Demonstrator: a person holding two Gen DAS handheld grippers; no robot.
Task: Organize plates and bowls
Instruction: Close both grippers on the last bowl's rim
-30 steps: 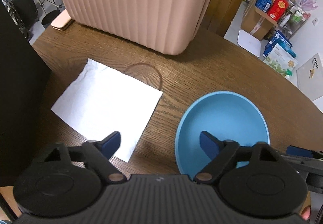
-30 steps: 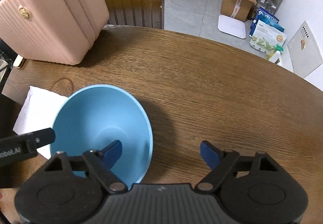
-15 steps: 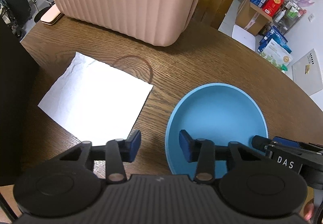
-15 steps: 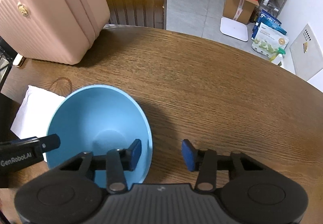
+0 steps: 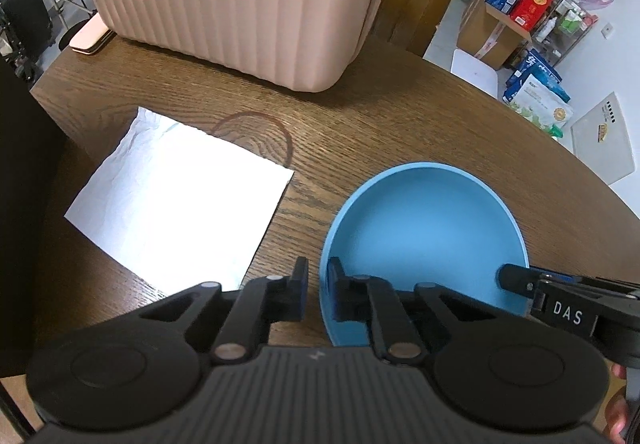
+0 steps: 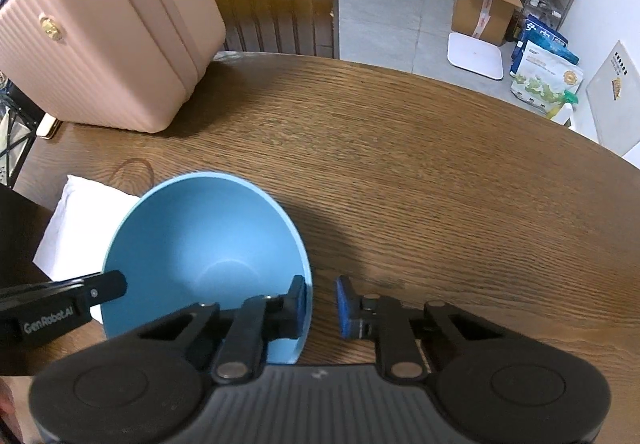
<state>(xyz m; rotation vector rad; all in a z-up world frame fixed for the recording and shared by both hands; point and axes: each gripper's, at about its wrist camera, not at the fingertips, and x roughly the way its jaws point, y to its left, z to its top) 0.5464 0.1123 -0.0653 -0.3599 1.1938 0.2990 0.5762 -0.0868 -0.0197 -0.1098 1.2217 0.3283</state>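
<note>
Blue bowl (image 6: 200,244): near table's (image 6: 440,172) front edge, beside white paper (image 5: 180,196). Left gripper (image 5: 317,284) and right gripper (image 6: 322,302) each straddle opposite rims, jaws narrowly apart. Bare wood right of bowl

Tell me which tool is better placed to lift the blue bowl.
Left, probably. The left tool straddles the rim of the blue bowl with jaws almost closed; the right tool also straddles it but shows a wider gap.
</note>
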